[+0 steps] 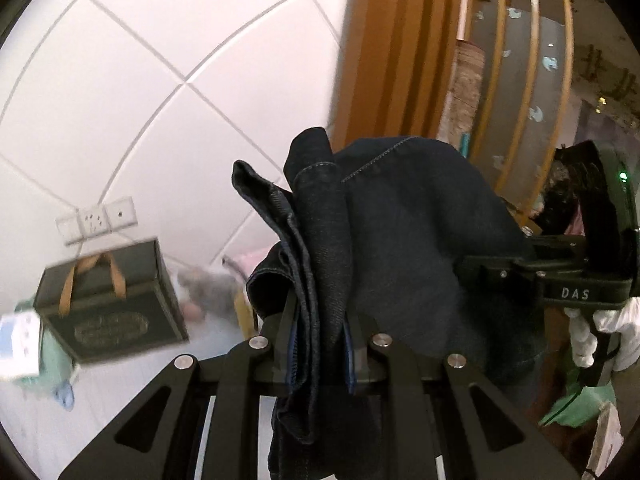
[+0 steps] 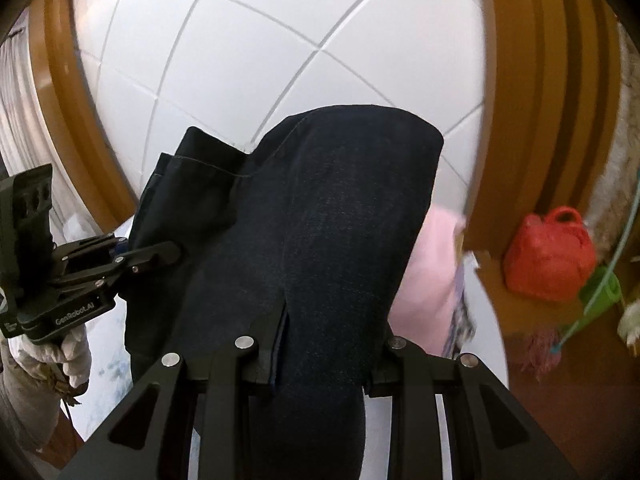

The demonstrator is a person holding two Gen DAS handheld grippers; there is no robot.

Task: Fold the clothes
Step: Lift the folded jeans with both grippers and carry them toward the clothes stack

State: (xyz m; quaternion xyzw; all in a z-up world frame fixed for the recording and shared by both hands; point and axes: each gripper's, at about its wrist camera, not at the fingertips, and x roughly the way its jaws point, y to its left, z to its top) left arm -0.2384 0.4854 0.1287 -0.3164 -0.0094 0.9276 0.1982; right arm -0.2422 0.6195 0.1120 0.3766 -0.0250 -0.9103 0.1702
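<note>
The left gripper (image 1: 320,344) is clamped tight on a bunched edge of the dark jeans (image 1: 400,220). The right gripper (image 2: 320,352) pinches another part of the same jeans (image 2: 340,208). The jeans hang up in the air between the two, not lying flat. It looks like the folding has only started, and the neat folds are still to do. Farther off, at 9 o'clock in the left view, sits a dark gift box (image 1: 108,300) below the white tiled wall (image 1: 180,60).
</note>
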